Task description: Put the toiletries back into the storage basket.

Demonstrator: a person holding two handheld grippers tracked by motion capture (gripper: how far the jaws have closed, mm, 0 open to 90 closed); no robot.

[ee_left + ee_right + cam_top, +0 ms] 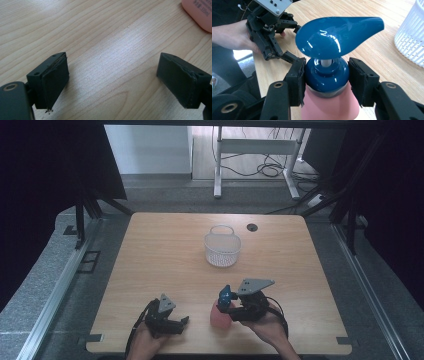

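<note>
1. Closest to the lens in the right gripper view is the pump bottle (327, 75): pink body, blue collar, blue pump head on top. The right tongs (326, 75) have their two black pads pinched on the blue collar just under the pump head, one pad on each side, touching it.
2. The bottle stands upright on the tabletop (165, 255), near the person's edge and a bit right of centre, so its long axis runs straight up and the grip comes in level, across the neck. The pump spout sticks out away from the hand, roughly toward the basket side.
3. The white mesh basket (222, 247) sits further out on the tabletop, well apart from the bottle, straight ahead and slightly left of it in the high view. My guess is that's where the bottle is headed, so the move is lift, then carry forward.
4. The left tongs (175, 322) are spread wide with nothing between them, resting low just beside the bottle on its left; the left gripper view catches the pink body at the top right corner.
5. The right hand is the one on the bottle, so it does the work.
</note>
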